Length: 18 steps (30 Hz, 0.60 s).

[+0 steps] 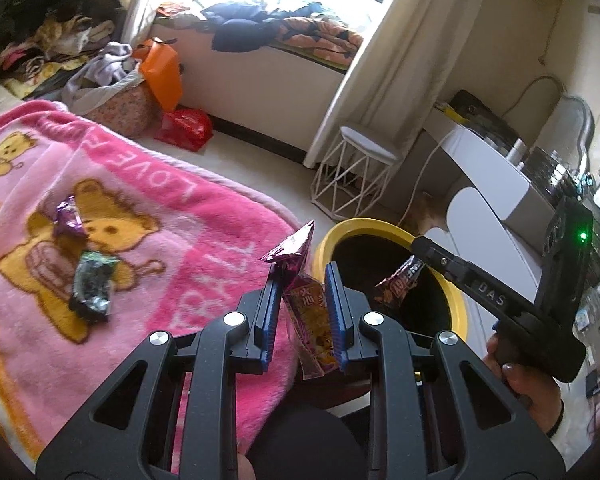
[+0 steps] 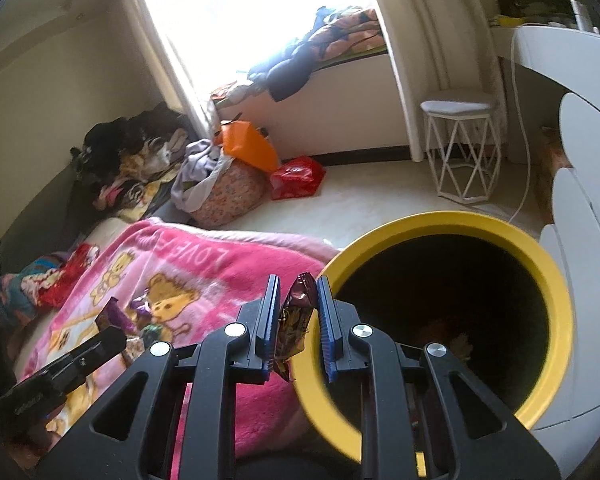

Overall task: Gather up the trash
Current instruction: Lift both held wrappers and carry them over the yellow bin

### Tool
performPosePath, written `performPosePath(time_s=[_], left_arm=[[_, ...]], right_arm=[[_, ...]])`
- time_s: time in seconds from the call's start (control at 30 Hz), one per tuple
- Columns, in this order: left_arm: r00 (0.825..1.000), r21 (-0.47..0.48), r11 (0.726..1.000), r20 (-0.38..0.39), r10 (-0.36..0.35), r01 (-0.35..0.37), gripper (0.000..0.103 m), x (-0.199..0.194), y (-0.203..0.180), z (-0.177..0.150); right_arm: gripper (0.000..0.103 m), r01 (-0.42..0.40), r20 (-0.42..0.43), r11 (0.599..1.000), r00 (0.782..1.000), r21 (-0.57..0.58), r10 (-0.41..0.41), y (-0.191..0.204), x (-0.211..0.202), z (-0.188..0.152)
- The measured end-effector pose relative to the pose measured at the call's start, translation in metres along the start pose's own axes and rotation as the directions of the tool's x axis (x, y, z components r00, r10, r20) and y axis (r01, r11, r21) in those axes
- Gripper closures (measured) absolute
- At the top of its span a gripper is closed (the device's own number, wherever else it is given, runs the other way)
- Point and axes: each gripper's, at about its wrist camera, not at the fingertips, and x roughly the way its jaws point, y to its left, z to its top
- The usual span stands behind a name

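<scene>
Over the near edge of the pink blanket, in the left wrist view, my left gripper is clenched on a magenta snack wrapper — the blue pads press it from both sides and its crumpled tip sticks up past them. Just right of and beyond the fingers stands the yellow-rimmed bin, its dark mouth open. Above that mouth I see my right gripper reaching in from the right, a brown wrapper hanging from its tip, with the hand on its grip at the lower right. Two more pieces of trash lie on the blanket to the left: a purple wrapper and, nearer, a dark crumpled wrapper. A white wire stool stands on the floor beyond the bin.

In the right wrist view, the right gripper grasps the brown wrapper between its pads, right at the near left rim of the bin; the wrapper is over the rim, not yet inside. The bin's inside is too dark for me to make out much. At the lower left the left gripper comes in over the blanket, its wrapper showing purple at the tip. Far off, a red bag and an orange bag sit on the floor by the window seat.
</scene>
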Motion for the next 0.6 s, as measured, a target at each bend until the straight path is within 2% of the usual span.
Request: performPosePath(time_s=[0.6], left_arm=[[0.998, 0.065, 0.996, -0.024, -0.052, 0.054, 0.086, 0.031, -0.044, 0.002]], right_arm=[[0.085, 0.121, 0.071, 0.990, 0.990, 0.071, -0.126, -0.052, -0.014, 0.008]])
